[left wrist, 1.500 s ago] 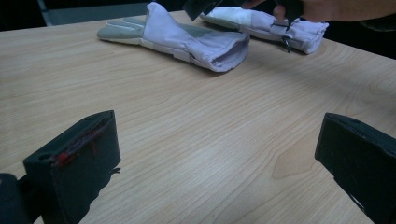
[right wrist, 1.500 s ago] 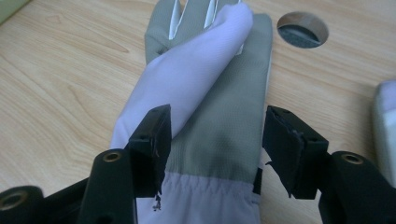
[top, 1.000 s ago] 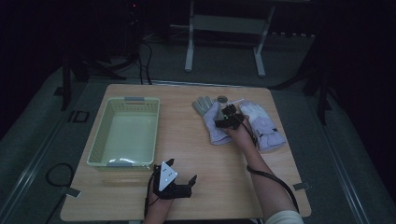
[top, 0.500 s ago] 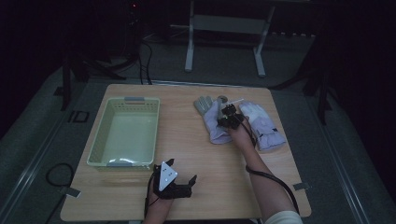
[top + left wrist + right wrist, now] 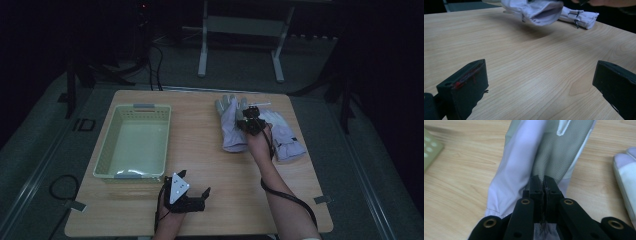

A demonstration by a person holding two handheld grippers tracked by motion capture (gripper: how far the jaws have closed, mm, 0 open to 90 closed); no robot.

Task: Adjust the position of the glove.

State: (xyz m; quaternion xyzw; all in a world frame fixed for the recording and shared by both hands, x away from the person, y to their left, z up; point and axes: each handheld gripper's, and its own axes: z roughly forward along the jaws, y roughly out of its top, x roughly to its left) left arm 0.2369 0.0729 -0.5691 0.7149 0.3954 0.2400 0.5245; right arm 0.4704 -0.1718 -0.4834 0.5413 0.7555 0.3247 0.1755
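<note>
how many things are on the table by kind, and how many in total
gloves: 2, one pinched by the shut right gripper, the other glove lying beside it
baskets: 1, pale green basket, nothing in it
grippers: 2, counting the open left gripper
total: 5

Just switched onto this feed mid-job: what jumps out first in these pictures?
The right claw stands out first: it is shut on a pale lilac glove at the far right part of the wooden table, its cuff end lifted off the wood in the left gripper view. A second glove lies flat just right of it. On the table's left sits an empty pale green basket, and the left claw, wide open, rests near the front edge.
</note>
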